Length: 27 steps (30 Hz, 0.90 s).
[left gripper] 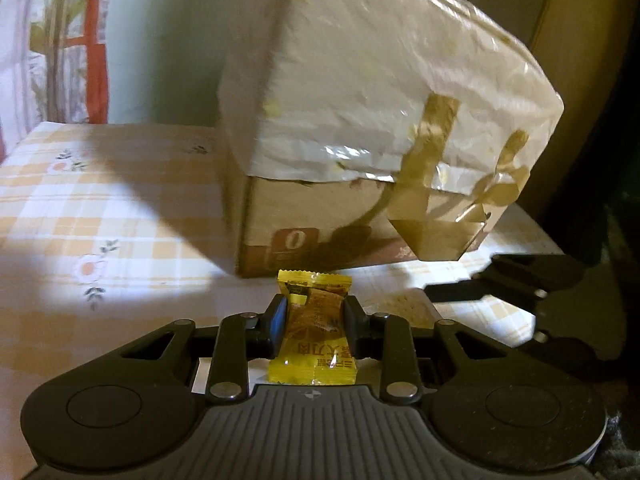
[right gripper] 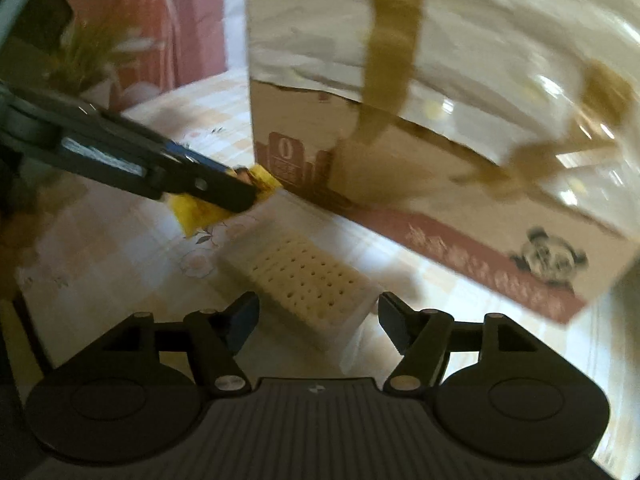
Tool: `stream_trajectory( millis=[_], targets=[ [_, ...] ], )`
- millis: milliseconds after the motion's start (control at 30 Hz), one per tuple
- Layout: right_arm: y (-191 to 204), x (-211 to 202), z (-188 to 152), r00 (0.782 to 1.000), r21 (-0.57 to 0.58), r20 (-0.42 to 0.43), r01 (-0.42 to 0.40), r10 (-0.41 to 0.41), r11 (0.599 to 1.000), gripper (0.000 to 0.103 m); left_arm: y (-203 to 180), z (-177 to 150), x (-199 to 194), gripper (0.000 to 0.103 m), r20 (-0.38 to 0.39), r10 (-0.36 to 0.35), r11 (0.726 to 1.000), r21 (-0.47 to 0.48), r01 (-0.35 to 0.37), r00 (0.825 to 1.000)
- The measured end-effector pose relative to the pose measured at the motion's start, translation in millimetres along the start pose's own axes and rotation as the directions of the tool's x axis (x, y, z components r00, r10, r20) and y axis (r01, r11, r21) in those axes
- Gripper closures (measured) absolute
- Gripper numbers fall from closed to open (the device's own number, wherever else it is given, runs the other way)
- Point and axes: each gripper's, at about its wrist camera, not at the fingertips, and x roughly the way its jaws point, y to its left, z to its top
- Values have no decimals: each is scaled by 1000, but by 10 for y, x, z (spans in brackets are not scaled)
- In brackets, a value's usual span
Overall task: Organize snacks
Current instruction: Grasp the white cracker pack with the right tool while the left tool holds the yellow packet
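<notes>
My left gripper (left gripper: 315,326) is shut on a yellow snack packet (left gripper: 314,332), held just above the checked tablecloth in front of a cardboard box (left gripper: 360,120). In the right wrist view the same packet (right gripper: 200,210) shows clamped in the left gripper's black fingers (right gripper: 224,192). My right gripper (right gripper: 318,318) is open, its jaws on either side of a clear-wrapped cracker pack (right gripper: 298,280) lying flat on the cloth. The right gripper's fingers (left gripper: 516,280) also show at the right of the left wrist view.
The tall cardboard box (right gripper: 440,120), wrapped in white plastic with brown tape, stands on the table (left gripper: 100,208) right behind both snacks. A potted plant (right gripper: 92,52) and a pink chair stand at the far left.
</notes>
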Motion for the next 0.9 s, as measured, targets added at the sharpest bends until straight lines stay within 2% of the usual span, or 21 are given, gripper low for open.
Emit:
stream_trajectory(
  millis=[67,300,600,900],
  targets=[
    [16,85,75,1000,-54,-11,-12,12,998,27,64,0,-73,71,8,14,1000,-18,-14,1000],
    [115,257,199,1000,-189,-24,-15,10,982,25,181,1,-106,71,4,28,998,-59,-27,1000],
    [-10,199,112,999,-63,-33,-23,21,998,25,128,-67,176,71,-61,-4,996,-88,-1,998],
    [-60,35,-43,996,26,-30,-84,85,996,28,-144,40,370,71,-64,-45,999,-20,43,997]
  ],
)
